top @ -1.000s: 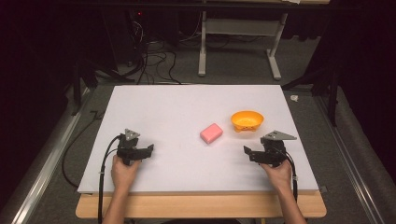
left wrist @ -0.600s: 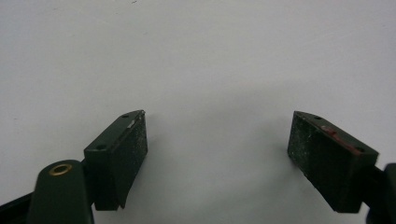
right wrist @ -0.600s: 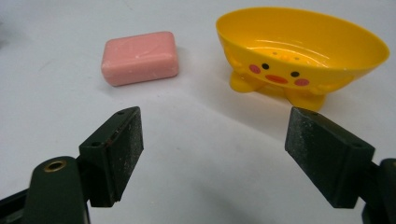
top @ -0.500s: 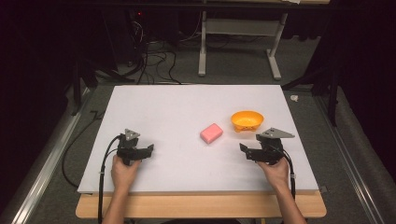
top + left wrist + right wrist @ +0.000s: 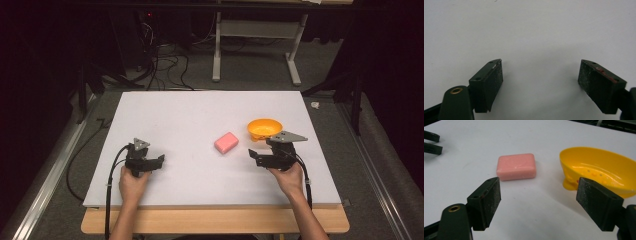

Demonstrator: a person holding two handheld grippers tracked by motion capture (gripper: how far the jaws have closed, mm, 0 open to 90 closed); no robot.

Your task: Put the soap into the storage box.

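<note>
A pink bar of soap [image 5: 226,143] lies flat near the middle of the white table top [image 5: 200,107]. Just to its right stands an orange bowl-shaped dish [image 5: 264,129] with small holes in its bottom. My right gripper [image 5: 252,156] hovers a little in front of both, pointing left. It is open; its jaws have just been closing a little, with nothing between them. In the right gripper view the soap [image 5: 516,166] and dish [image 5: 599,170] lie beyond my right gripper [image 5: 537,202]. My left gripper [image 5: 159,161] rests open at the front left, over bare table [image 5: 531,32].
The other gripper's jaws [image 5: 432,143] show at the far left of the right gripper view. Cables [image 5: 160,65] and a metal stand [image 5: 255,50] are on the floor beyond the far edge. A wooden lip [image 5: 215,220] runs under the near edge.
The right hand has carried its gripper slightly left and away from the front edge, closer to the soap and dish. The left hand has stayed put.
</note>
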